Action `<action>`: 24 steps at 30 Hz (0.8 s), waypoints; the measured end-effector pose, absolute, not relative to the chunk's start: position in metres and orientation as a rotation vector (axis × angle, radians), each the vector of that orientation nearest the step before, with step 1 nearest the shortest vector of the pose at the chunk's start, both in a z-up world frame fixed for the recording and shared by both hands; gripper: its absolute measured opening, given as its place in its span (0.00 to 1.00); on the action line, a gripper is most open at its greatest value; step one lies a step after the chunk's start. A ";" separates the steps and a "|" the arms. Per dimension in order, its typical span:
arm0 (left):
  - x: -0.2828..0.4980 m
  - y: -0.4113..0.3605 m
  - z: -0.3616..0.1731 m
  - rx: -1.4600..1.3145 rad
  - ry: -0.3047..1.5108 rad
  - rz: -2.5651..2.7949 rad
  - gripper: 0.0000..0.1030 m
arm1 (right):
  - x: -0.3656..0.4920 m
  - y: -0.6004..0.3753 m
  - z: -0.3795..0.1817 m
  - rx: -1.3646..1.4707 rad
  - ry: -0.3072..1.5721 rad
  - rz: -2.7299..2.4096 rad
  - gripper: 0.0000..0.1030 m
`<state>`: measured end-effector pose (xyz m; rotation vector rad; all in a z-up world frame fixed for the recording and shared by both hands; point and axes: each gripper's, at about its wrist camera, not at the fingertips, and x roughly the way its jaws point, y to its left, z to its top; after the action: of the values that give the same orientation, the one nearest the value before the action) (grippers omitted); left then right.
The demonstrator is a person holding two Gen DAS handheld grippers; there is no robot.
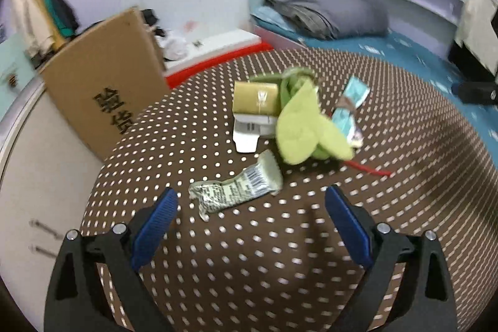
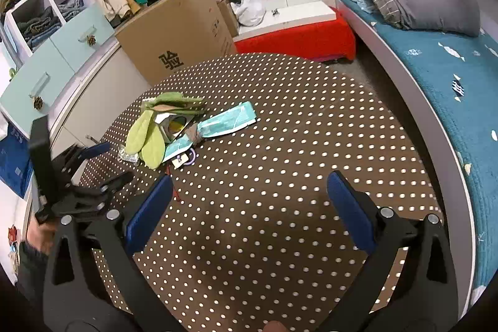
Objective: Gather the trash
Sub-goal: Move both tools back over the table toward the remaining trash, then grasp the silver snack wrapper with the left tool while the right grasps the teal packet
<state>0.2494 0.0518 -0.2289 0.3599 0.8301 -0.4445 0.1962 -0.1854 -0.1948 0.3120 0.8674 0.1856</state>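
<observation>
Tools left (image 1: 250, 204) and right (image 2: 249, 192) gape empty; barcoded wrapper (image 1: 235, 192) text unreadable.

Left tool (image 1: 250, 201) jaws spread wide, empty, right tool (image 2: 250, 187) likewise spread, empty

A cardboard box (image 2: 177, 33) stands beside the polka-dot table (image 2: 295, 120), near the bed (image 2: 435, 58).

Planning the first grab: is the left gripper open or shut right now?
Open. The left gripper has its blue pads spread wide, nothing between them, with the crumpled silver wrapper lying just ahead on the dotted tablecloth.
</observation>
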 end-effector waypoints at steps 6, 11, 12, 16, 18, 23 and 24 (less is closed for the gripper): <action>0.274 0.057 -0.238 0.422 0.868 -0.596 0.44 | 0.206 -0.174 -0.202 0.304 0.894 0.195 0.94; 0.266 0.056 -0.237 0.427 0.893 -0.576 0.17 | 0.222 -0.160 -0.208 0.300 0.907 0.212 0.94; 0.261 0.055 -0.237 0.426 0.889 -0.564 0.17 | 0.225 -0.157 -0.210 0.302 0.912 0.219 0.94; 0.241 0.055 -0.239 0.387 0.881 -0.554 0.17 | 0.236 -0.146 -0.214 0.298 0.924 0.227 0.94; 0.237 0.052 -0.239 0.396 0.869 -0.539 0.23 | 0.241 -0.141 -0.215 0.294 0.922 0.214 0.94; 0.244 0.048 -0.235 0.354 0.853 -0.510 0.44 | 0.266 -0.129 -0.219 0.323 0.925 0.149 0.94; 0.246 0.046 -0.234 0.339 0.856 -0.518 0.24 | 0.272 -0.126 -0.220 0.333 0.929 0.138 0.94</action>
<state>0.2457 0.0462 -0.2344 0.3389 0.8560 -0.5176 0.2723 -0.1257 -0.2204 0.3334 0.9295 0.1379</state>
